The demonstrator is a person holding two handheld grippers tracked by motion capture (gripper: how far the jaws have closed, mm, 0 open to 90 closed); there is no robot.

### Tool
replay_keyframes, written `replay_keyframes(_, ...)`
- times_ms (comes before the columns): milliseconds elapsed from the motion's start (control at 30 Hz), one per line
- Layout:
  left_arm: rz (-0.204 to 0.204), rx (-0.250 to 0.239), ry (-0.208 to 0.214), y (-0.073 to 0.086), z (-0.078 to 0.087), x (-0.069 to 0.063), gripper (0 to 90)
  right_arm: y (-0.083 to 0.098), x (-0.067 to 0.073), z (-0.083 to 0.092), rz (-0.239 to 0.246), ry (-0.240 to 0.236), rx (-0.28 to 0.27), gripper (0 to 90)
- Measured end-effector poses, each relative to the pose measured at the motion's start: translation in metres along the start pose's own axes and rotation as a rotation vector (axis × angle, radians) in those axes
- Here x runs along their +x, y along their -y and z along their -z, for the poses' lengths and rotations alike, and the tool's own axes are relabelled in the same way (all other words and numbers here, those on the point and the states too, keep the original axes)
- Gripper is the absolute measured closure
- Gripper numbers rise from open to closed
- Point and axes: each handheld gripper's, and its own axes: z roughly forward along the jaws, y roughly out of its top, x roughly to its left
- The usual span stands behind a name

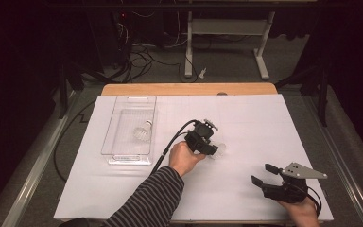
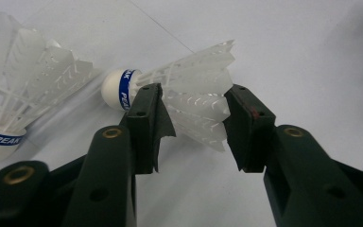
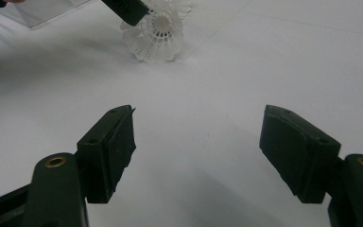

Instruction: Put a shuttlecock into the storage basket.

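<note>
my left gripper (image 2: 196,106) straddled the white plastic-feathered shuttlecock's (image 2: 189,90) skirt, pads not yet pressing (it could crumple or squirt out).

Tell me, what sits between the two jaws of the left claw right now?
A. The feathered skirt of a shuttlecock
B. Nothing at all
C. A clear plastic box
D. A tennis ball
A: in the left gripper view, the white skirt of a shuttlecock lying on the table sits between the jaws of the left claw; whether the pads press on it is unclear.
</note>
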Motion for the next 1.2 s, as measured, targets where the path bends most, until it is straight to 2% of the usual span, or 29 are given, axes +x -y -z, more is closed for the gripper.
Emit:
replay_keyframes(433,-0.017,-0.001,0.001,0.0009,0.0034,-0.0016,71.3,0.0002,-0.0002,-0.0002,-0.001,-0.003,-0.002,27.7)
replay_keyframes(767,-0.029,0.019,0.009,0.0019,0.0055,-0.002,82.1,0.0002,-0.0003,-0.0002,-0.002,-0.004,-0.002,27.7)
replay_keyframes(1200,-0.064,0.037,0.004,0.0037,0.0087,-0.0034,87.5,0.0002,-0.0004,0.0,-0.002,-0.003,-0.001,27.7)
